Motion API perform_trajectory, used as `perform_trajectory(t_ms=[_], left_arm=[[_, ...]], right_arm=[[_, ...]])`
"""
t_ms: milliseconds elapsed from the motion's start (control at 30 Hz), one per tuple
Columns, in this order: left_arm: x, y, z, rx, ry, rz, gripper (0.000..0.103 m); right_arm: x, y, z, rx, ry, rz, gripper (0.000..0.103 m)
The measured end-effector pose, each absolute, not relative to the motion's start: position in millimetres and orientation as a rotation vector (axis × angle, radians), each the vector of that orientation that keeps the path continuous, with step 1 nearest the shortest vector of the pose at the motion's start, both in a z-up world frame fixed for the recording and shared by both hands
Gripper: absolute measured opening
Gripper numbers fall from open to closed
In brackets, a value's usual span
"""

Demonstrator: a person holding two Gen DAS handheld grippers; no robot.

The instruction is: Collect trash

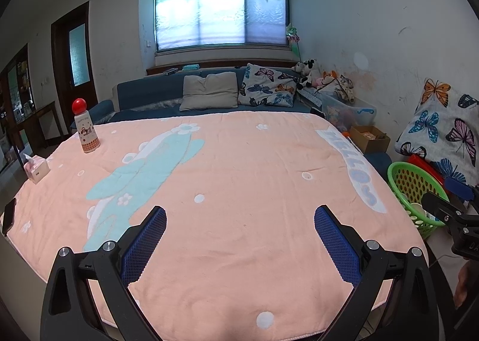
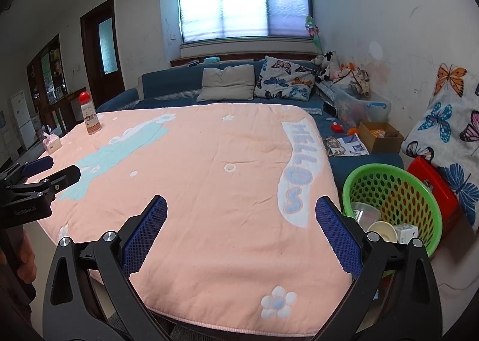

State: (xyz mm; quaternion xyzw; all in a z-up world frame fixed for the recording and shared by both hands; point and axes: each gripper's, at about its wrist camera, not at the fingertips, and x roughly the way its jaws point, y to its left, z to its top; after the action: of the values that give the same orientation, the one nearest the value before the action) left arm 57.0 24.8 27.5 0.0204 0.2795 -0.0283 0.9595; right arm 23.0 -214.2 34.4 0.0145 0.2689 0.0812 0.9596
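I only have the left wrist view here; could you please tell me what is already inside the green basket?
Observer: The green basket holds a clear plastic cup, a paper cup and a small white box.
Operator: Thank you. Is anything lying on the sofa beyond the table's right edge?
Observer: Yes, an open booklet lies there, beside a cardboard box.
Operator: And the right gripper?
Observer: The right gripper is open and holds nothing.

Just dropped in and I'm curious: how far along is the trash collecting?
It looks mostly done. The green basket beside the table already holds cups and a small white box. Nothing is in hand: the left gripper and right gripper are both open and empty. On the pink cloth only a red-capped bottle and tissue box remain, probably not trash.
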Motion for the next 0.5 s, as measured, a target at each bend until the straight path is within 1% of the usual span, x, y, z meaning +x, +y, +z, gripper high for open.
perform_trajectory(t_ms=[500], left_arm=[[55.2, 23.7, 25.7, 0.037, 0.562, -0.053, 0.096]], right_arm=[[20.6, -211.8, 31.5, 0.034, 0.547, 0.166, 0.099]])
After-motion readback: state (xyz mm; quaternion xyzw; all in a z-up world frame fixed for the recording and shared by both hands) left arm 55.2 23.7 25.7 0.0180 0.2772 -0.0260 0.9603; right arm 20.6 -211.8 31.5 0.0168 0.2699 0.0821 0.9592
